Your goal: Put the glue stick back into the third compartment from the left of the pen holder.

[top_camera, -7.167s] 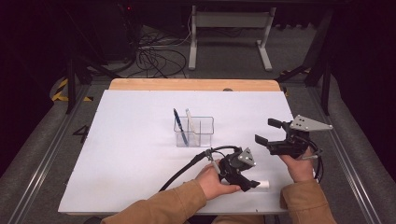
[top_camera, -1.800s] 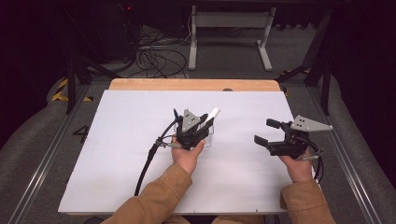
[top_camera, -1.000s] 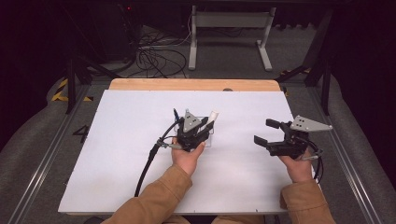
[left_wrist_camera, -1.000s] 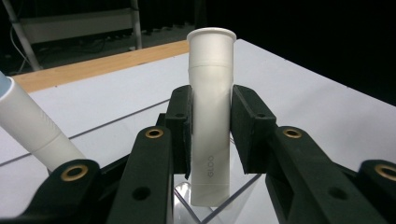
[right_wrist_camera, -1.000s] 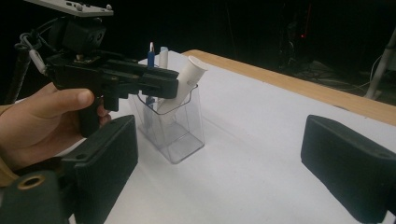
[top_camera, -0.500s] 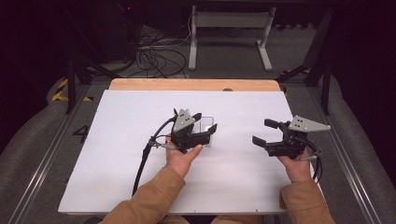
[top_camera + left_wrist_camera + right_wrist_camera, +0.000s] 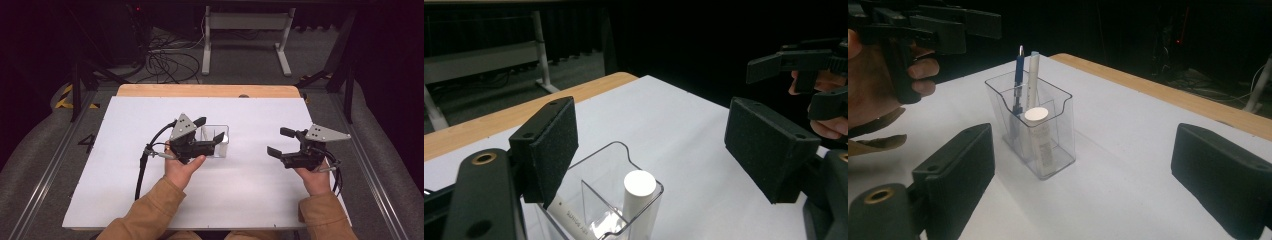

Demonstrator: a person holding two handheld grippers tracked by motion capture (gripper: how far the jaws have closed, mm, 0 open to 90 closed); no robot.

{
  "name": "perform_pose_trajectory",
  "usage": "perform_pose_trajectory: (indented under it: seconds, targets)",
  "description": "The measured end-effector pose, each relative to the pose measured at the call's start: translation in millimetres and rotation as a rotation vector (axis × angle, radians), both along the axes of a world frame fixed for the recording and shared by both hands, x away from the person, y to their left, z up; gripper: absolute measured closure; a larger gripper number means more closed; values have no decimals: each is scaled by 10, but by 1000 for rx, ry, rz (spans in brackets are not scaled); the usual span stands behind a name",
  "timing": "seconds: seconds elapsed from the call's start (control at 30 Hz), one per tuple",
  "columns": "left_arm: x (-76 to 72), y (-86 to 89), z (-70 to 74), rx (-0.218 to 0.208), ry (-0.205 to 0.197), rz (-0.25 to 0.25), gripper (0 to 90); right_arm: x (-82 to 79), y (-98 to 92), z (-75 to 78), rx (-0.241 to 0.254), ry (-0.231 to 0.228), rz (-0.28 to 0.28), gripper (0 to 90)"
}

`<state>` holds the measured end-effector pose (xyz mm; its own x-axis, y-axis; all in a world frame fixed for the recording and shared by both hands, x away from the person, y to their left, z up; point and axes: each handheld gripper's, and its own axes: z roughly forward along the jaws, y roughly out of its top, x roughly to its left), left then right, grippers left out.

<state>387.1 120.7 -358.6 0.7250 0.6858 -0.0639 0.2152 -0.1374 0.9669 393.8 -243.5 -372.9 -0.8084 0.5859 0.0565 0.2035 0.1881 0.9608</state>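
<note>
White cylindrical marker (image 7: 1037, 131) stands in the clear plastic pen holder (image 7: 1040, 131) mid-table. My left gripper (image 7: 209, 131) – jaws just opened, spread, nothing between – should lift straight clear. Right gripper (image 7: 285, 142) gapes empty, well apart.

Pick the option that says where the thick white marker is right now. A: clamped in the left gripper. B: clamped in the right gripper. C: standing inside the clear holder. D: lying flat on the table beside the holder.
C: the white marker stands upright inside the clear holder beside two pens, no gripper on it.
</note>
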Motion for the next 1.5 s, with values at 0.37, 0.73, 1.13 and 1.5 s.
perform_pose_trajectory:
  seconds: [0.37,0.73,1.13,1.5]
  targets:
    - [-9,210,52,2,7,-8,199,-21,11,9,-7,-8,4,101]
    - [-112,671,130,-7,2,-89,184,-120,58,16,-21,-27,7,92]
    - [-233,1062,38,75,-19,-115,181,-211,131,-36,-38,-29,33,88]
    - [-336,1255,-101,126,-21,-106,162,-278,144,-97,-47,-28,43,83]
